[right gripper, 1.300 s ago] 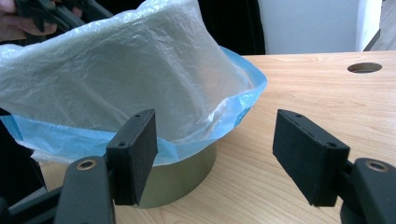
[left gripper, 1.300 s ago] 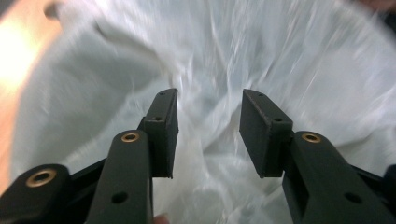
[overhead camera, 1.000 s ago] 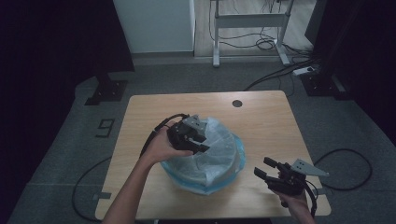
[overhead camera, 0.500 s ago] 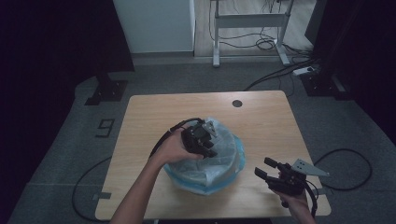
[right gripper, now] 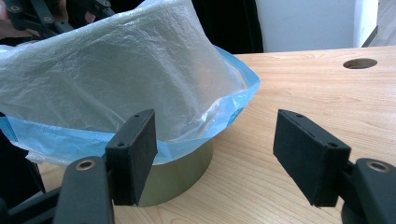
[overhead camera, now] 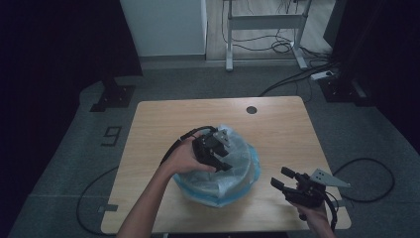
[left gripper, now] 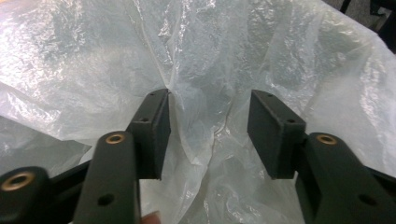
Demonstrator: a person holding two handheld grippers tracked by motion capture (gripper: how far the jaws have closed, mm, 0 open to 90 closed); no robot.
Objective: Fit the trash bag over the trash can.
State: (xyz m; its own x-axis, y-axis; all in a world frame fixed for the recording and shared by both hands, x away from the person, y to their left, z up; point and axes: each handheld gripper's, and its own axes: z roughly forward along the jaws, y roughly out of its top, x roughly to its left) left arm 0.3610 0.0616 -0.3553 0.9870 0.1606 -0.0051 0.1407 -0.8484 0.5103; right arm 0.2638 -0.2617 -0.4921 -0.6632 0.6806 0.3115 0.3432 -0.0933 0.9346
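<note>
Nearest to us, our right claw (overhead camera: pixel 283 179) hovers low over the counter's (overhead camera: pixel 158 124) near right corner, jaws wide apart and empty, aimed at the bin (right gripper: pixel 180 170). The bin stands near the counter's middle, its rim wrapped by a blue-edged bag (overhead camera: pixel 237 163) that bulges above it. Farther in, our left claw (left gripper: pixel 208 130) sits over the top of the bag, jaws apart with crinkled plastic between them, not pinched.

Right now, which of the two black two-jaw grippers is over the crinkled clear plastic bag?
The left gripper: its open jaws hang over the clear plastic bag lining the round bin. The right gripper sits apart, low beside the bin, jaws open.
</note>
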